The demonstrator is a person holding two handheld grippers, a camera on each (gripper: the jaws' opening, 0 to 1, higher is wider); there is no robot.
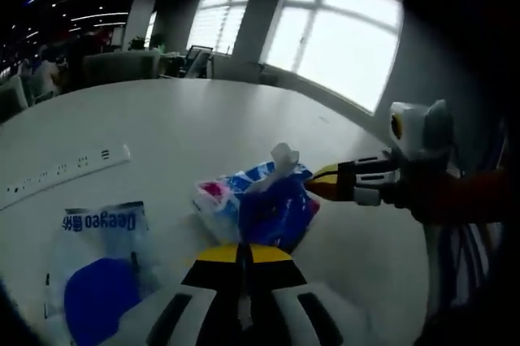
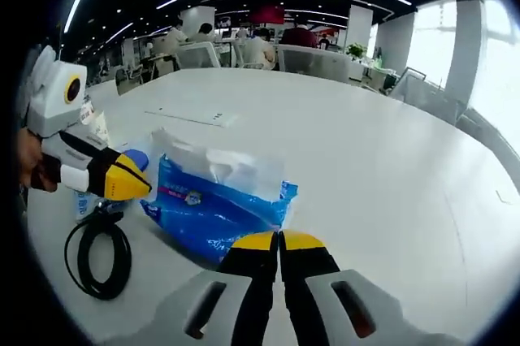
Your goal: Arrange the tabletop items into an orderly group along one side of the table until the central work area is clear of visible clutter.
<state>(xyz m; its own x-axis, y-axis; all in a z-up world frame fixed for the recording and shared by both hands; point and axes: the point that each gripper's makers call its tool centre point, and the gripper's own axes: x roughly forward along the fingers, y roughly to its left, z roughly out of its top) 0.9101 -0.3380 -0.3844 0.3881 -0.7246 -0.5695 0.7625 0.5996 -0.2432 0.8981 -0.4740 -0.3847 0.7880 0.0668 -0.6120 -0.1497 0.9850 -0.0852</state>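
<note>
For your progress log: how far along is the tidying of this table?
Nothing looks grouped yet. In hand: both tongs, left and right, shut, meet at the blue tissue pack. Left: the pack, the Deegeo bag, the black cable and the white power strip lie scattered.

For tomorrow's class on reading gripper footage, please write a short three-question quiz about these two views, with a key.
1. True or false: in the right gripper view, the right gripper has its jaws pressed together.
2. Multiple choice: what lies on the white table to the left of the blue tissue pack in the right gripper view? A) a coiled black cable B) a red mug C) a pair of scissors
3. Fill in: in the left gripper view, the long white object lying on the table past the Deegeo packet is a power ____.

Key
1. True; the yellow tips meet.
2. A, the coiled black cable.
3. strip: the power strip.
</note>
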